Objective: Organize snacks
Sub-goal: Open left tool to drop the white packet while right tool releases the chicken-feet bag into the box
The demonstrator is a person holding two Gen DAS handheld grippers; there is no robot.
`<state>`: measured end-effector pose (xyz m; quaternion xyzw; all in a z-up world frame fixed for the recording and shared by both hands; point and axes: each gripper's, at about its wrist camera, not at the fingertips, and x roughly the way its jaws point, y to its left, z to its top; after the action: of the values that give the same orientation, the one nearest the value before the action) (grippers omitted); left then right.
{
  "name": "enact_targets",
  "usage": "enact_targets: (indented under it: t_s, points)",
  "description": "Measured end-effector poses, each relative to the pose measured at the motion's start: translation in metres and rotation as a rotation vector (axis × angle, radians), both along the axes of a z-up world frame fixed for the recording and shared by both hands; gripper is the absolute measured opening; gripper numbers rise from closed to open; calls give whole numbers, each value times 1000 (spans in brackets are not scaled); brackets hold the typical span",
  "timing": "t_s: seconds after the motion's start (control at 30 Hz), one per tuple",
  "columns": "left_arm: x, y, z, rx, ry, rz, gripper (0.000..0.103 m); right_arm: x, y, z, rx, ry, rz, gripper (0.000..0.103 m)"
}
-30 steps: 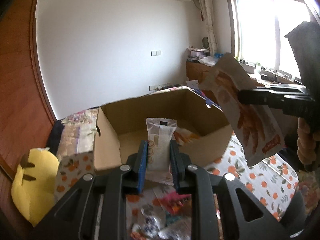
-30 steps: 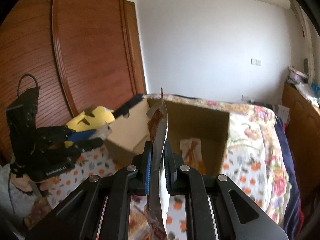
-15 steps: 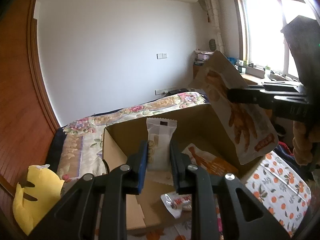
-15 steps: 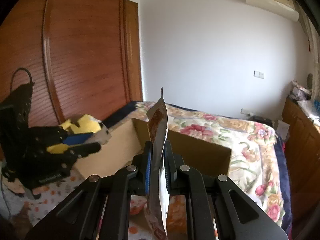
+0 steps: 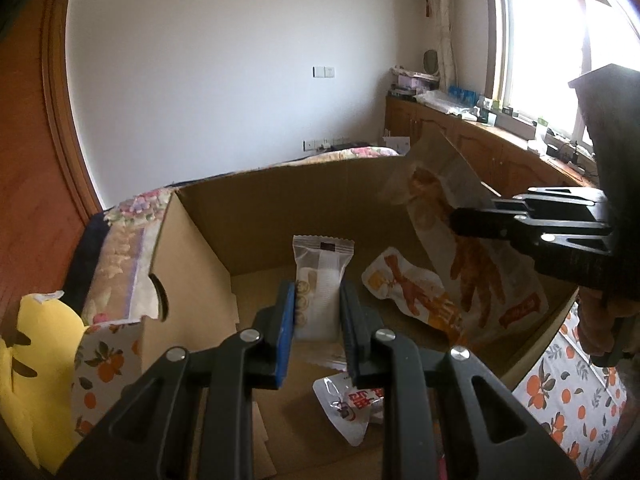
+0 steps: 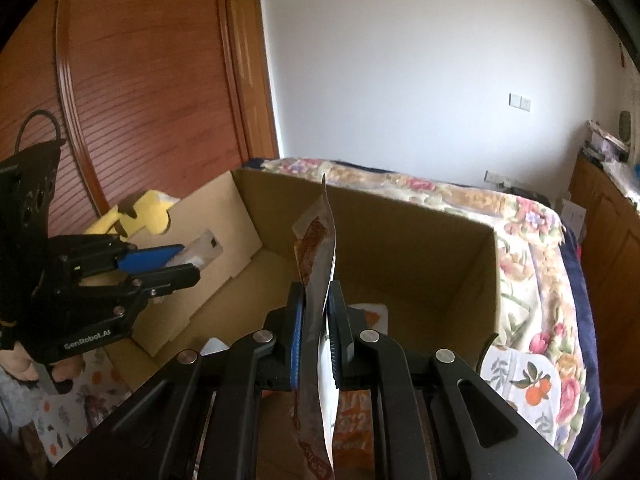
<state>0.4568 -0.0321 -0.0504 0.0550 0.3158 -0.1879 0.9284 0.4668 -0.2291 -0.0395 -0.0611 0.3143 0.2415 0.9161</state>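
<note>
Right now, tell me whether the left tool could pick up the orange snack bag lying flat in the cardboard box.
Probably not yet: the left tool is shut on a small white snack packet. The orange snack bag lies uncovered on the cardboard box floor.

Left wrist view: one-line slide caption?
Left gripper holds a white packet over the box; right gripper brings an orange bag.

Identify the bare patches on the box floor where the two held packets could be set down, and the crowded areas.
Inside the cardboard box, bare floor lies along the left wall, beside the white packet in the left tool. The right half is crowded: an orange pouch lies under the pouch in the right tool, and a red-print wrapper sits near the front.
</note>
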Motion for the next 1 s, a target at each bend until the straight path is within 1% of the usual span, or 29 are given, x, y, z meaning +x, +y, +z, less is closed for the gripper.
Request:
enact_targets:
  t_s: [0.1, 0.2, 0.33, 0.4, 0.43, 0.5, 0.57, 0.63, 0.77, 0.87, 1.0]
  points:
    - [0, -4, -3, 7, 17, -11, 24, -2, 1, 1, -14, 4, -4, 9]
    - [-2, -7, -6, 11, 33, -23, 25, -2, 6, -7, -41, 24, 1, 9]
    - [-8, -10, -7, 22, 44, -28, 30, -4, 9, -16, -64, 45, 2, 9]
    - [-10, -9, -6, 24, 52, -16, 33, -5, 9, -17, -68, 41, -5, 9]
    - [-11, -7, -5, 20, 58, -4, 37, -5, 9, -17, -66, 43, -6, 9]
    - [-12, -3, -5, 5, 70, 2, 40, -4, 8, -17, -69, 45, -15, 9]
    - [-14, 5, -4, 7, 64, 11, 45, -3, 6, -17, -70, 47, -20, 9]
    - [-16, 9, -3, 11, 55, 18, 47, 0, 2, -17, -60, 59, -32, 10]
    - [-20, 11, -3, 35, 60, 26, 48, 2, 0, -18, -58, 70, -54, 10]
    - [-25, 10, -1, 58, 39, 44, 49, 2, 0, -19, -70, 75, -70, 11]
    - [-32, 11, 5, 52, 40, 44, 51, 6, -2, -20, -79, 85, -90, 12]
